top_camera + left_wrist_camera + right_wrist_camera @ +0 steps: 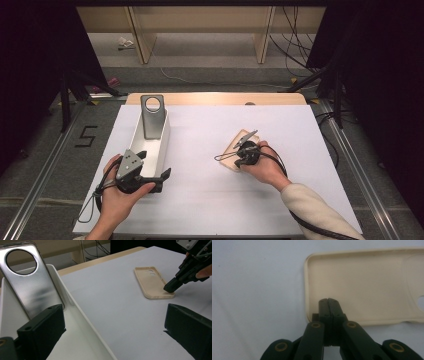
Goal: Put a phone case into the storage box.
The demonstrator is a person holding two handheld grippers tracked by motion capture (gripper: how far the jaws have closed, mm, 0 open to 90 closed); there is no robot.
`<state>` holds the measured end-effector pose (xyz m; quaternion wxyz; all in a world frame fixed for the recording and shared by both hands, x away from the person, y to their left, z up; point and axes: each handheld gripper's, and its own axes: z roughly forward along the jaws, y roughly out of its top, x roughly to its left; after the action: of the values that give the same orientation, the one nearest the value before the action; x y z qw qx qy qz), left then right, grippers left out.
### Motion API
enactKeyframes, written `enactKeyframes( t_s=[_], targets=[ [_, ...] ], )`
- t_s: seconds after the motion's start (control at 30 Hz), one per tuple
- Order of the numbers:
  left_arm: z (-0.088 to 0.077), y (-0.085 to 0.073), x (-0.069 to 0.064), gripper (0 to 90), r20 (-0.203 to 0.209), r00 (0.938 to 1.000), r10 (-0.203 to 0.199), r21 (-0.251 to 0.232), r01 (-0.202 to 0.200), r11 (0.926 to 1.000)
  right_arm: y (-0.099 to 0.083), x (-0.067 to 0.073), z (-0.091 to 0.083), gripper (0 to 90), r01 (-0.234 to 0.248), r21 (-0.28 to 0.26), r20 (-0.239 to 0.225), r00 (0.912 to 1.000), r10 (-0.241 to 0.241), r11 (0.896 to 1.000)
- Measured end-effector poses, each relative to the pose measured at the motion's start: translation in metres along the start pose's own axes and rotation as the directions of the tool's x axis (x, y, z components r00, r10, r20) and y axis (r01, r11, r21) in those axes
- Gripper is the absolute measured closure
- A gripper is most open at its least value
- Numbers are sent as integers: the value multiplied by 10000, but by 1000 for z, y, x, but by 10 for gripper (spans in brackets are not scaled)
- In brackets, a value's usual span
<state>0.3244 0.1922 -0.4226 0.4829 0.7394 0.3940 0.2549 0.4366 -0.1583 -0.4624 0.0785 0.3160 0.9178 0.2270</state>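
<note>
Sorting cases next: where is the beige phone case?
In the high view, the beige phone case lies flat right of centre on the white table, under the right gripper.

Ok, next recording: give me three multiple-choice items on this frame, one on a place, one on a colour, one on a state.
1. Where is the silver phone case?
A. flat on the table
B. leaning upright in the white bin
C. held in the left gripper

2. What colour is the phone case lying on the table?
A. beige
B. black
C. blue

3. How does the right gripper stand?
A. wide open
C. shut, its tip over the beige case
B. shut on the bin wall

Answers: 1 B, it stands in the bin's far end. 2 A, both gripper views show beige. 3 C, the right gripper view shows its jaws pressed together.
</note>
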Motion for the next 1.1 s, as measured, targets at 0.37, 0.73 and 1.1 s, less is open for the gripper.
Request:
enactKeyframes(
  t_s=[0.37, 0.73, 1.1],
  targets=[
    [0, 0, -1, 24, 11, 10000, 42, 16, -42, 10000, -14, -7, -10, 900, 156, 386, 206, 9997, -164, 9991],
    [2, 0, -2, 24, 14, 9999, 144, 47, -144, 9999, -30, -20, -19, 900, 112, 653, 550, 9984, -148, 9978],
    [3, -2, 0, 24, -5, 9998, 175, 143, -175, 9997, -38, -27, -24, 900, -1, 696, 717, 9974, -49, 9976]
  ],
)
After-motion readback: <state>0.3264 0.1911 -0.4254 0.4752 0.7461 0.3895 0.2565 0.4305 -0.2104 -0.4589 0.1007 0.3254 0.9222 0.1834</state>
